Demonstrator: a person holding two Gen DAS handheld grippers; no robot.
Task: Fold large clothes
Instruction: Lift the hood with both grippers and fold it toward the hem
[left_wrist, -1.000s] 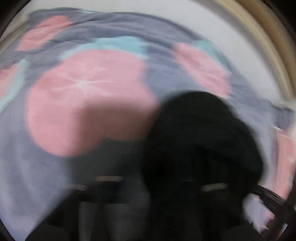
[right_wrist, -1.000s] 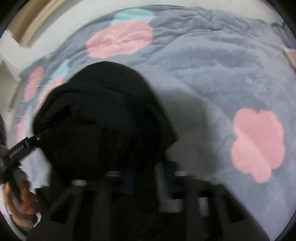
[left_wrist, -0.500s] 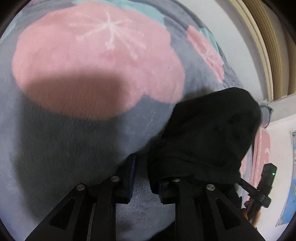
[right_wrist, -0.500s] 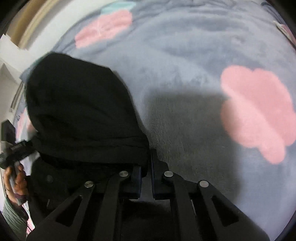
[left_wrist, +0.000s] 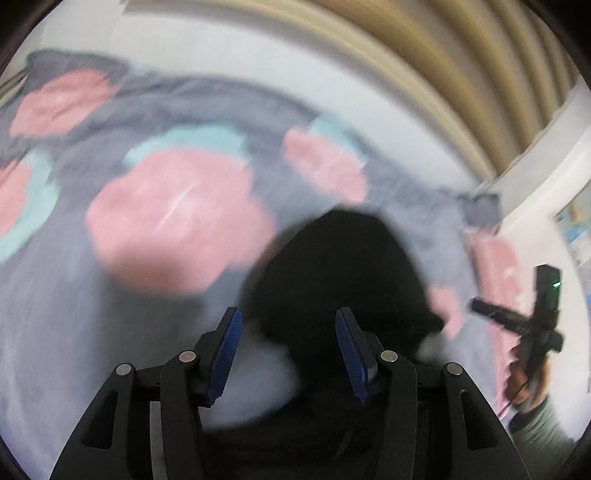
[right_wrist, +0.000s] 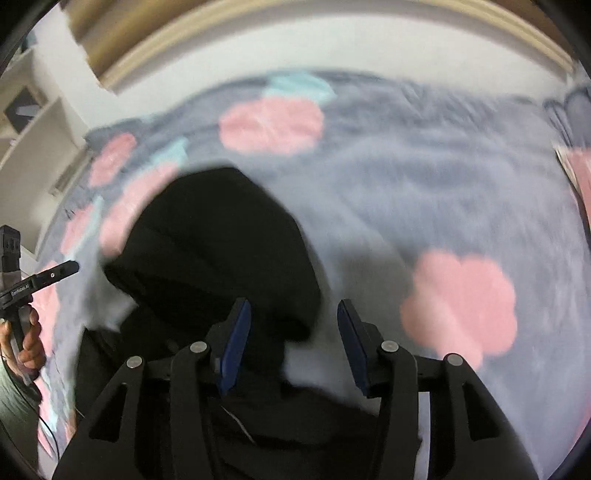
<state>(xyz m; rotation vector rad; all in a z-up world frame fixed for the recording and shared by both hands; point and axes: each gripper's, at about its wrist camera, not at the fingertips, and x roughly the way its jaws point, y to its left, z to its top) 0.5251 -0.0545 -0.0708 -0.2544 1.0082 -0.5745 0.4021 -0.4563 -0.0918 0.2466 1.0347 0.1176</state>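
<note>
A black garment (left_wrist: 343, 280) lies bunched with its hood upward on a grey blanket with pink flowers (left_wrist: 177, 218). In the left wrist view my left gripper (left_wrist: 288, 332) is open, its blue pads apart, just above the garment's near part. In the right wrist view the garment (right_wrist: 221, 251) lies left of centre and my right gripper (right_wrist: 291, 321) is open over its right edge. Each view shows the other gripper at the side (left_wrist: 532, 325) (right_wrist: 33, 284). Both views are motion-blurred.
The blanket (right_wrist: 424, 192) covers a bed against a white wall (left_wrist: 258, 70) with a beige wooden frame (left_wrist: 443, 62). White shelves (right_wrist: 33, 122) stand at the left in the right wrist view. A pink item (left_wrist: 495, 258) lies at the bed's right.
Both grippers were shut on the garment's edge half a second ago; now both are open and have lifted back. The garment lies released on the blanket.
</note>
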